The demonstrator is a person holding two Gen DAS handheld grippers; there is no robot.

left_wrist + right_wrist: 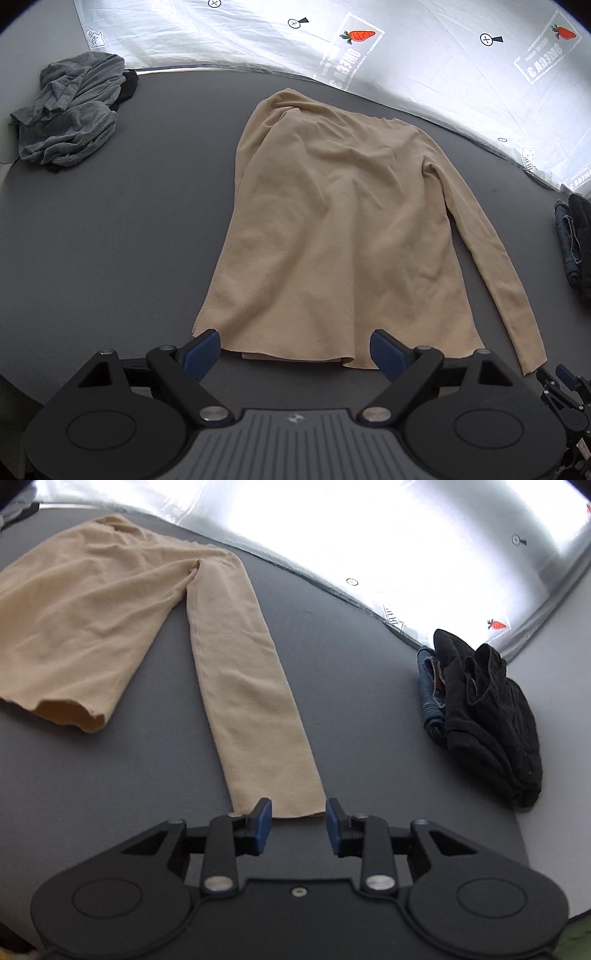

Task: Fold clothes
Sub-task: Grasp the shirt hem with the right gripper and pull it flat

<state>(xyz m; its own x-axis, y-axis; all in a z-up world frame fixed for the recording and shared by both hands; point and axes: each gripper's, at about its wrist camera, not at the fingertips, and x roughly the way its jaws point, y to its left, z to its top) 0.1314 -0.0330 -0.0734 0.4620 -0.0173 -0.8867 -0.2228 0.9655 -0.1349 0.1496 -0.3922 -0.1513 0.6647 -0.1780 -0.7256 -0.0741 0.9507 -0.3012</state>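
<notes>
Mirrored "OMEGA 3" carrot stamps on silver sheet [424, 74] behind tan shirt [332, 221]; left claw [295, 350] and right claw [298, 825] apart, empty.

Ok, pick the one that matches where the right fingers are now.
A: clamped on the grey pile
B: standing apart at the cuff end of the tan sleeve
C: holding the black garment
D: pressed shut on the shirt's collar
B: the right gripper has its fingers apart at the cuff end of the tan sleeve, with nothing pinched between them.
</notes>
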